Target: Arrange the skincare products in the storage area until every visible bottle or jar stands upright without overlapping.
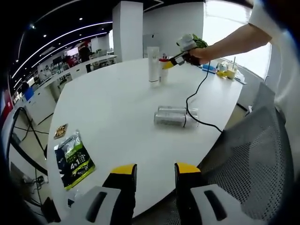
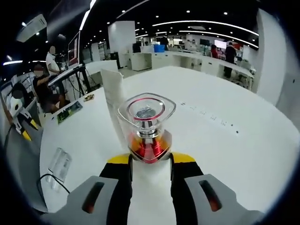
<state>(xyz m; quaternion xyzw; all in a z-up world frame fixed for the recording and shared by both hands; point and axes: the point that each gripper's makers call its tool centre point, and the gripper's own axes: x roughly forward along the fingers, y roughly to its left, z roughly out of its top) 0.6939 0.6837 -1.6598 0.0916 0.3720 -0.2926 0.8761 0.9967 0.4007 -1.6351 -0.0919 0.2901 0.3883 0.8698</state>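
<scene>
One broad white table (image 1: 117, 117) carries everything, with a grey mesh chair (image 1: 255, 159) pushed up at its near edge in the left gripper view. Far across it a tall white tube (image 1: 153, 65) stands upright, and just beside it stands a red bottle (image 1: 163, 70) with a clear cap. The right gripper (image 1: 172, 61) reaches in there, held by a person's hand (image 1: 199, 55), its yellow-tipped jaws pinching the red bottle low on its body; from the right gripper view the same red bottle (image 2: 146, 126) sits between the two jaws, upright, the white tube (image 2: 113, 93) rising just behind it. Nearer the table's middle, two clear bottles (image 1: 176, 116) lie on their sides, touching each other, a black cable (image 1: 197, 101) running over them. A green packet (image 1: 74, 159) lies flat near the left edge, a small card (image 1: 60, 131) just beyond it. Low in its own view, the left gripper (image 1: 154, 169) hangs above the near table edge, jaws spread, nothing between them.
</scene>
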